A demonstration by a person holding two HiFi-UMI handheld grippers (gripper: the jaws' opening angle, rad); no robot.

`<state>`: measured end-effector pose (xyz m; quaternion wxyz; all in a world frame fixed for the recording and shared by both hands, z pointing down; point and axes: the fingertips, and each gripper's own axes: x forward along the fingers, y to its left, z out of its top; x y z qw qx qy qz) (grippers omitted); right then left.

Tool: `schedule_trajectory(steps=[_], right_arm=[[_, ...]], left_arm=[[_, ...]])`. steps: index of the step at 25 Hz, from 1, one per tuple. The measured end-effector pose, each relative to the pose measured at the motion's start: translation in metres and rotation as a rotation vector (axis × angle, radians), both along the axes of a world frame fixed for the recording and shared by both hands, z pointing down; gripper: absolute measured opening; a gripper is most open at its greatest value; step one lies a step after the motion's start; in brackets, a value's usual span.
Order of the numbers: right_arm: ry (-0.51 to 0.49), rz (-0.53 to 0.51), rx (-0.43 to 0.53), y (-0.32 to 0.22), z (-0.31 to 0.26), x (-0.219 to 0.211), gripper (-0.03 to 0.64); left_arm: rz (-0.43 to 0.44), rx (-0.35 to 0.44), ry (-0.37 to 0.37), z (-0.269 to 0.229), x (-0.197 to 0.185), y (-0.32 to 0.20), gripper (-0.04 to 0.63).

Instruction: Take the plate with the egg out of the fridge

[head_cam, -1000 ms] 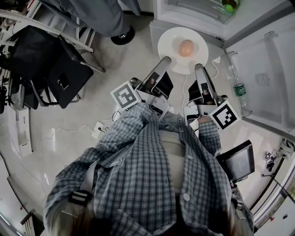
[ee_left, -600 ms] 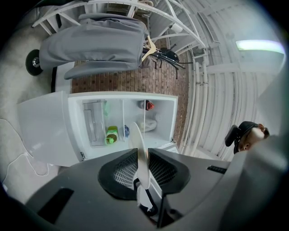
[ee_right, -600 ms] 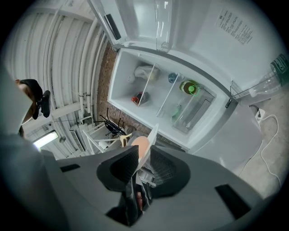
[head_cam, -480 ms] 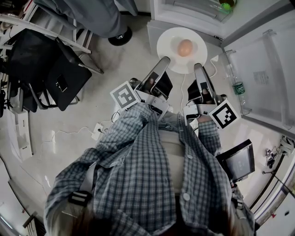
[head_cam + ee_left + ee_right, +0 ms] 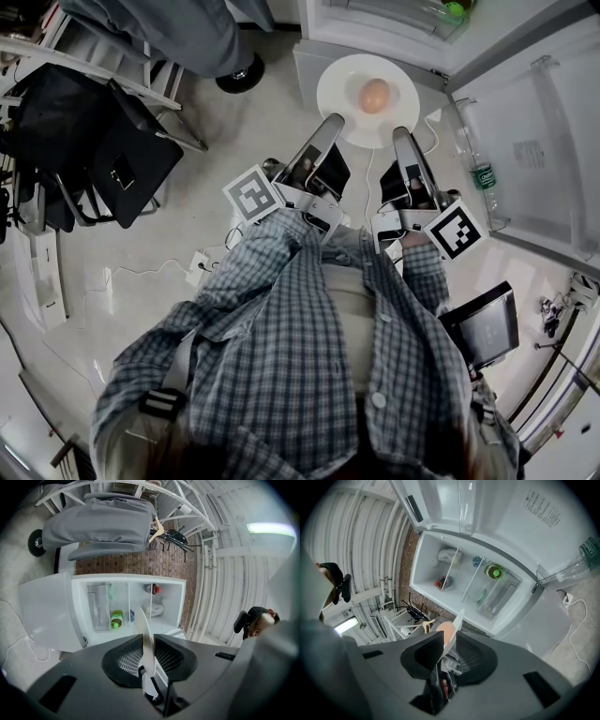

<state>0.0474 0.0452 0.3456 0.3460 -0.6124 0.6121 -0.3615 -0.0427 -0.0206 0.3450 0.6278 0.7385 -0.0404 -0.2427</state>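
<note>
White plate (image 5: pixel 339 92) with egg (image 5: pixel 375 95) gripped at its rim by left tool (image 5: pixel 332 126) and right tool (image 5: pixel 401 137) before the open fridge (image 5: pixel 169 601)

1. The white round plate (image 5: pixel 339 94) looks glazed, smooth and glossy; the tan oval egg (image 5: pixel 375 95) on it has a matt shell.
2. The left gripper (image 5: pixel 148 648) and the right gripper (image 5: pixel 450 639) are matt dark plastic, with a fine gridded texture on the pads (image 5: pixel 133 656).
3. The blue-grey checked shirt (image 5: pixel 309 347) is soft woven cloth.
4. The white fridge (image 5: pixel 51 611) has smooth, faintly shiny panels.
5. The pale floor (image 5: pixel 216 187) has a slight polished sheen.
6. The red-brown brick wall (image 5: pixel 140 562) looks rough.
</note>
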Motion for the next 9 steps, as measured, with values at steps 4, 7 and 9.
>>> schedule_trajectory(steps=[4, 7, 9], right_arm=[[-0.001, 0.002, -0.007, -0.008, 0.003, -0.004, 0.087], [-0.001, 0.004, -0.008, -0.016, 0.003, -0.005, 0.087], [0.001, 0.004, -0.006, -0.017, 0.002, -0.005, 0.087]], left_arm=[[0.003, -0.012, 0.006, 0.003, -0.003, -0.009, 0.078], [0.005, -0.012, 0.01, 0.003, -0.005, -0.016, 0.078], [0.006, -0.01, 0.012, 0.002, -0.004, -0.018, 0.078]])
